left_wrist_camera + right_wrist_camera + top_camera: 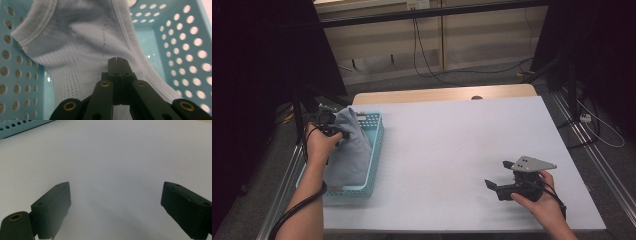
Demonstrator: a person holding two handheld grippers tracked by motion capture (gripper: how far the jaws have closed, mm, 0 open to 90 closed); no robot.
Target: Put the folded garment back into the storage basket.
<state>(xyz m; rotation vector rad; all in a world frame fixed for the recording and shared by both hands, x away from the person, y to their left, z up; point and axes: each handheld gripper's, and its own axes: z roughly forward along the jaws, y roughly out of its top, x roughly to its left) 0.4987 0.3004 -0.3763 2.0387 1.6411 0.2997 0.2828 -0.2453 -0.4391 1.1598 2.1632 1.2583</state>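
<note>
Between closed fingers [117, 65] of left gripper [333, 131]: pinch of grey garment [348, 150], fabric bunched at tips. Garment in blue basket [375, 150], tabletop [452, 150] left edge; upper end held up, rest draped inside. Long axis runs near-far along basket, lifted end far. Judgement: lift straight up, slow, clear basket wall before moving right. Right gripper [500, 176] near right, fingers [53, 205] wide apart, empty, over bare tabletop.

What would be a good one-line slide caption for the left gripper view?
Closed left gripper pinching a pale grey knit garment inside a perforated turquoise basket.
</note>
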